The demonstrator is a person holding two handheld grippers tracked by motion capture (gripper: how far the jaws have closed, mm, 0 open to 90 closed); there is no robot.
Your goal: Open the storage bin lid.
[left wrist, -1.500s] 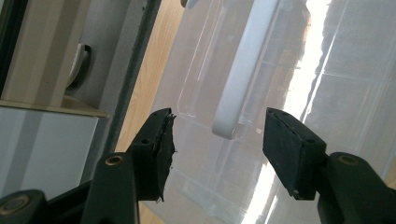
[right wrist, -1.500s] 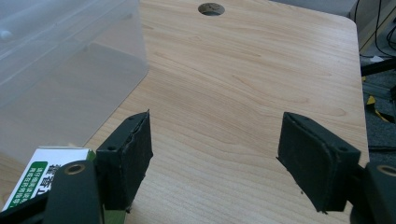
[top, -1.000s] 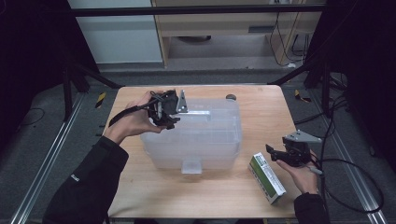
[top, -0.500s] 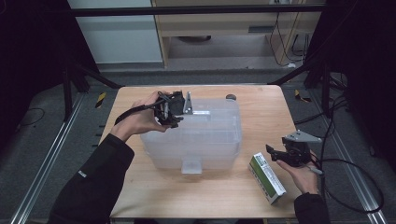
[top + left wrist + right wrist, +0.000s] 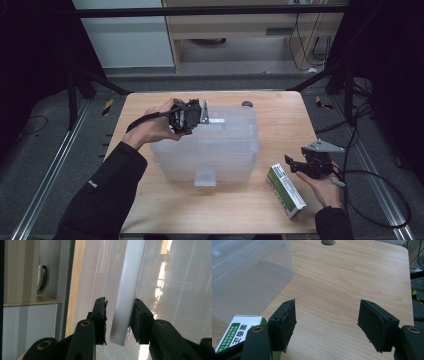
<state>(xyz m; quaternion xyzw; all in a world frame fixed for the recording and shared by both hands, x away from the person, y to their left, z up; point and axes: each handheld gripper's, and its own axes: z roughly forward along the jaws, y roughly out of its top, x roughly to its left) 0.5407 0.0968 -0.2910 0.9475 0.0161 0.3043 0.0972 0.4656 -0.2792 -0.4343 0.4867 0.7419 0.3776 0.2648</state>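
At centre frame, left gripper (image 5: 200, 116) closing around bin (image 5: 220, 150) lid latch (image 5: 127, 290), not yet clamped; right gripper (image 5: 296, 167) slack; lid unopened.

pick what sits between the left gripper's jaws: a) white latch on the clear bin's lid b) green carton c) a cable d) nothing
a: in the left gripper view the white latch stands between the jaws of the left gripper, against the clear bin; the jaws have just been closing around it.
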